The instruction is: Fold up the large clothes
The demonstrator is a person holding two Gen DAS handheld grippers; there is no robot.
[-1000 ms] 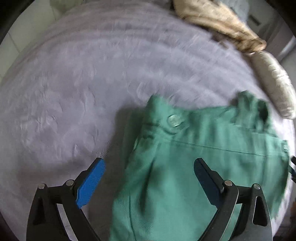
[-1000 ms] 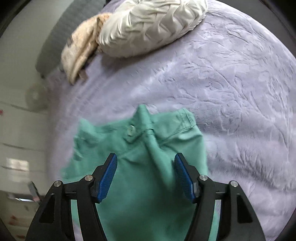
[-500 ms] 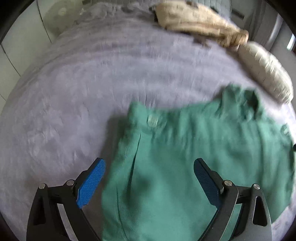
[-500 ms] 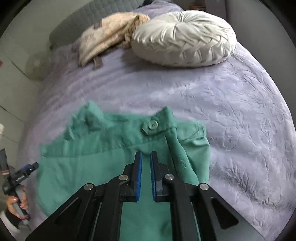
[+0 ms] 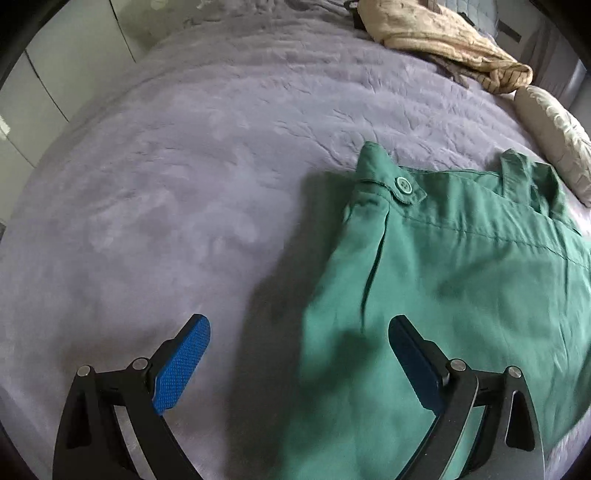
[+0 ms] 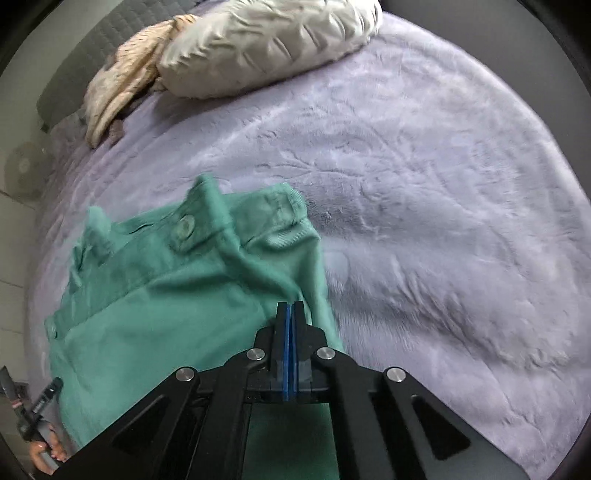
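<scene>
While my right tool [image 6: 290,310] sits with its blue pads pressed together, I can't confirm from the right wrist view whether any cloth is pinched between them; the tips end right at a raised ridge of the green cotton trousers [image 6: 177,295], and no fabric shows in the seam between the pads. Judgement: shut, possibly on a thin fold, possibly on nothing.

My left tool [image 5: 299,354] stands wide apart, empty, hovering over the left edge of the same trousers [image 5: 443,295]; one blue pad is over bare bedspread, the other over green cloth.

Trousers lie on the lilac plush bedspread [image 5: 184,184], waistband end away from me, round green button [image 5: 403,184] on its tab facing up, belt loops standing. Cloth is rumpled near the fly, not flat. Round cream pleated cushion [image 6: 266,44] and a crumpled beige garment [image 5: 443,33] lie well apart at the head of the bed.

Risks from here, as I judge them:
- If the right pads caught only a thin pinch or nothing, a lift would slip and the ridge would drop back, leaving the fold crooked.
- Left tool straddles the garment's edge; closing there may grab bedspread pile along with the cloth, or miss the edge.
- Lifting one side alone would drag the waistband askew across the plush surface, which grips fabric.
- Existing wrinkles by the fly would be folded in unless smoothed first.
</scene>
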